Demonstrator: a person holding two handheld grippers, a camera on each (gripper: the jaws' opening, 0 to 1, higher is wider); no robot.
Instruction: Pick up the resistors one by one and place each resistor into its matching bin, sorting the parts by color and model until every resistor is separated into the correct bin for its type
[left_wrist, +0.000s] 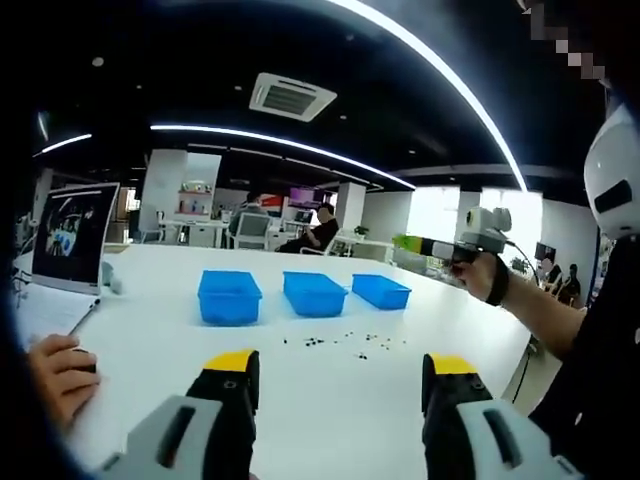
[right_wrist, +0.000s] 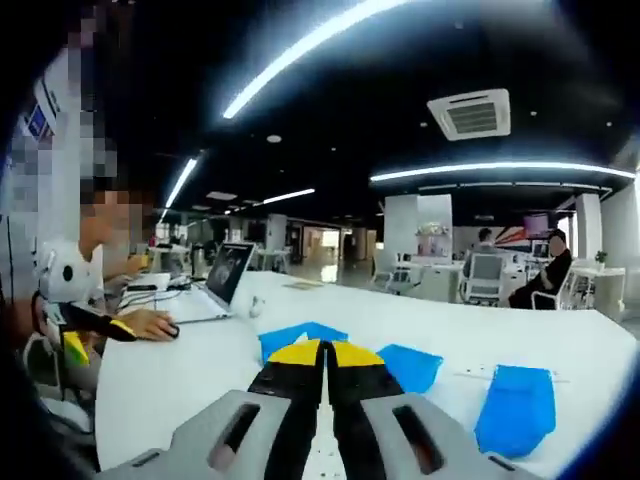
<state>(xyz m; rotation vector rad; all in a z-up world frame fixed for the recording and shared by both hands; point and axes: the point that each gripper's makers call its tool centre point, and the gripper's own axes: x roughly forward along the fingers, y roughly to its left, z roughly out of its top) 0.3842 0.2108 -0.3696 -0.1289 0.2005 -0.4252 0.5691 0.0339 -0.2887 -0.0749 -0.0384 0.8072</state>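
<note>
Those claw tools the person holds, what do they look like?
Each claw has grey bodies with slotted openings, black fingers and yellow tips: the left claw and the right claw. In the left gripper view, the right claw's hand wears a black wrist strap.

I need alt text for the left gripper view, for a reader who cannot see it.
Open left gripper, yellow-tipped, points over a white table at three blue plastic bins in a row, with small dark resistors scattered in front of them. At right, a person's hand holds the right gripper above the table; an open laptop stands at left.
</note>
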